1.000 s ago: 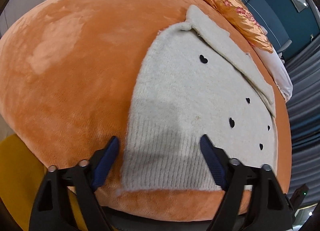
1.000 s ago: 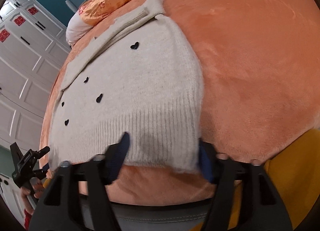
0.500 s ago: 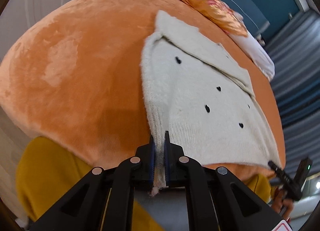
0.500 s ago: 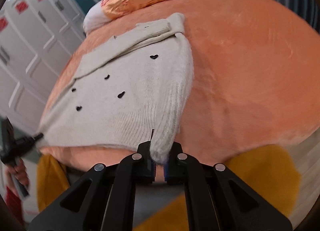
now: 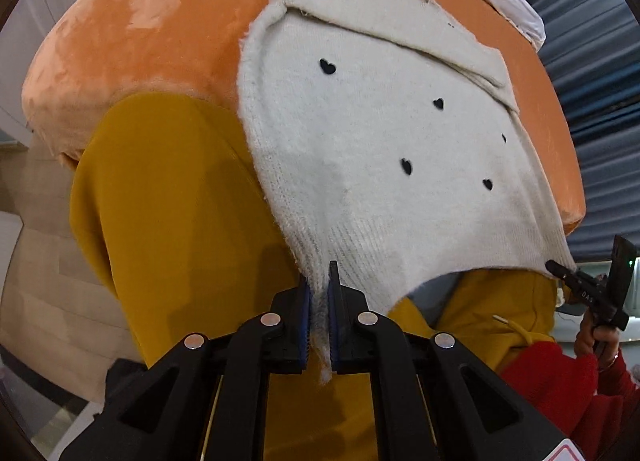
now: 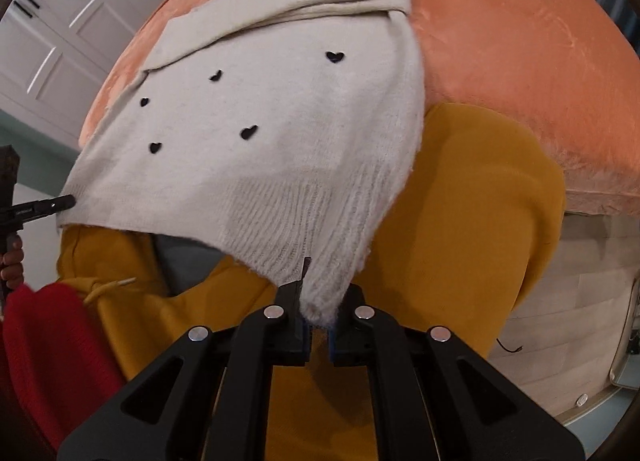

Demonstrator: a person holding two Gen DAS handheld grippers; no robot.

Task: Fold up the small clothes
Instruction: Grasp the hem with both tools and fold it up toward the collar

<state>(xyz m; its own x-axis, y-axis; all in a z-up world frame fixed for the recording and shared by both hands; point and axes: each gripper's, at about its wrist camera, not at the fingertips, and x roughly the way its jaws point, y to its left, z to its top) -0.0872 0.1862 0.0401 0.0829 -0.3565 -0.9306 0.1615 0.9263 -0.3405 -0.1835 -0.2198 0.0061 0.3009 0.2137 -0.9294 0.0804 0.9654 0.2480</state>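
Left claw (image 5: 318,319) & right claw (image 6: 318,325) each pinch a hem corner of the cream sweater (image 5: 380,149). Sweater lies on the orange bed (image 5: 160,21), hem lifted off its near edge; body runs straight ahead of both claws, collar end far. Both equally near.

The left hand-held gripper (image 5: 318,325) is clamped on the ribbed bottom corner of a cream knitted sweater (image 5: 372,141) dotted with small black hearts. The sweater stretches from the orange plush blanket (image 5: 160,21) out over its edge, above yellow cloth (image 5: 180,201). At the far right, the right hand-held gripper (image 5: 554,269) pinches the sweater's other bottom corner, with a red sleeve (image 5: 560,385) below it.
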